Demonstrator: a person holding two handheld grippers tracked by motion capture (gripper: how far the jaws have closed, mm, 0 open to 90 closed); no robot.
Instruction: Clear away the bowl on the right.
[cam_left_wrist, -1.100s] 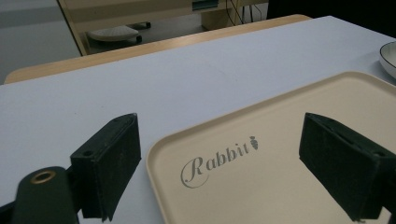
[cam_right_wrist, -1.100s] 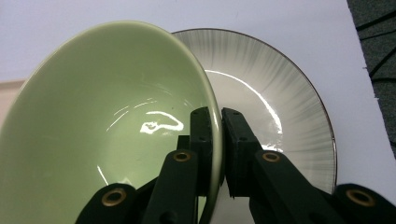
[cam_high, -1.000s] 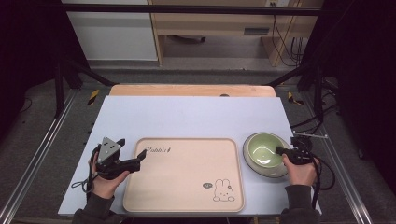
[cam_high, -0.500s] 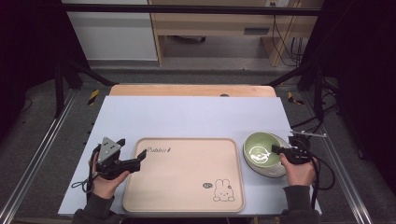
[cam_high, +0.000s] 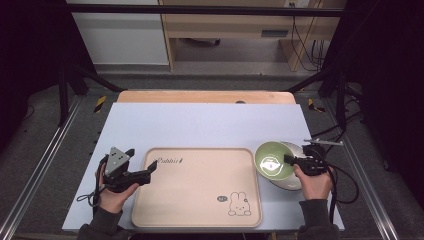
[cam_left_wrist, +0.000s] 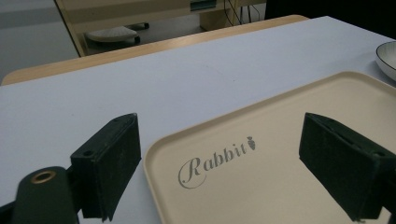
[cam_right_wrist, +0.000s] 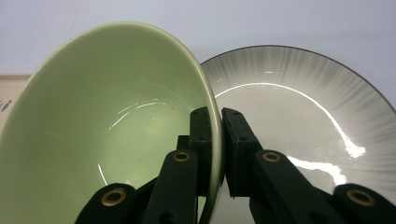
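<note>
Green bowl (cam_high: 273, 160) now lifted and tilted off the grey plate (cam_high: 293, 181) beside the rabbit tray (cam_high: 196, 188), right gripper (cam_high: 291, 160) clenched on its rim, left gripper (cam_high: 150, 170) spread open over the tray's corner, unmoved

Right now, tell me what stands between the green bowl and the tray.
Nothing visible does. The right gripper pinches the green bowl by its rim, tilted over the plate, and the tray lies bare beside it.
</note>
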